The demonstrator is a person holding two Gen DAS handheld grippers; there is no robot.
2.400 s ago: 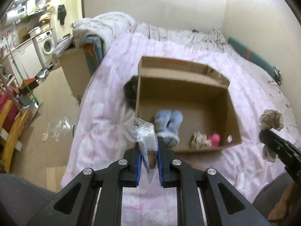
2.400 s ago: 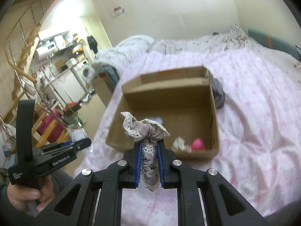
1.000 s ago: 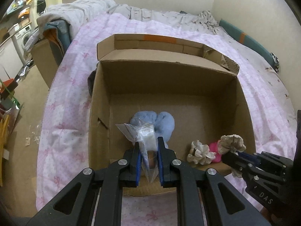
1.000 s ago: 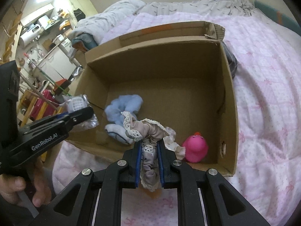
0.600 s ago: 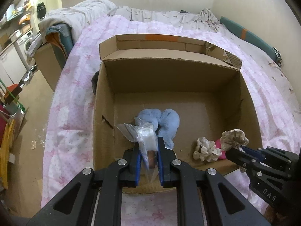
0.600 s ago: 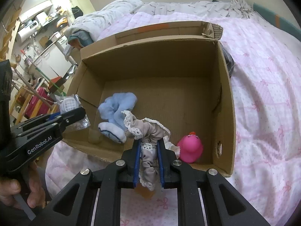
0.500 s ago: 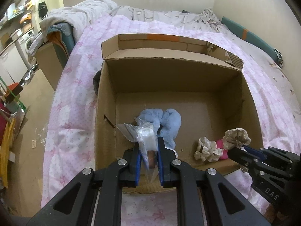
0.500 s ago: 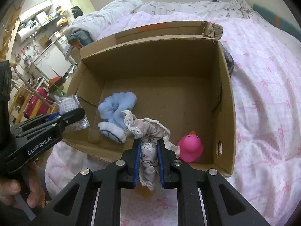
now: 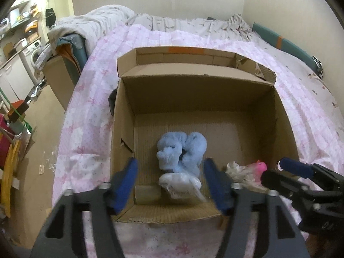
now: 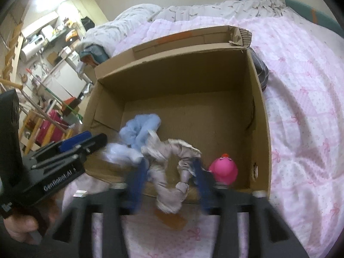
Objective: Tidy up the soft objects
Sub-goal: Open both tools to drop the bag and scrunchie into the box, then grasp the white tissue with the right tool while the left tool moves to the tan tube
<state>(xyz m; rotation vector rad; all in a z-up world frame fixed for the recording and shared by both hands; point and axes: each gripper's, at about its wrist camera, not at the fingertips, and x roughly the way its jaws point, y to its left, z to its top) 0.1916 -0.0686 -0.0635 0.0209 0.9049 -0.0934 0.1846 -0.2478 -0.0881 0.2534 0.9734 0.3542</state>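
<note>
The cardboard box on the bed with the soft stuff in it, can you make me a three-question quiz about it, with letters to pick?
1. Where is the round pink rubber duck?
A. On the pink floral bedspread outside the box
B. Inside the open brown cardboard box, near its right front corner
C. In the left gripper

2. What colour is the fluffy pair of socks in the box?
A. Light blue
B. Green
C. Red

3. How do the right gripper's jaws stand?
A. Shut tight on the duck
B. Out of sight
C. Spread open, with the beige lace-trimmed scrunchie between them

Answers: 1 B, the duck sits on the box floor by the right wall. 2 A, the socks are pale blue. 3 C, the blue pads are apart on either side of the scrunchie.
</note>
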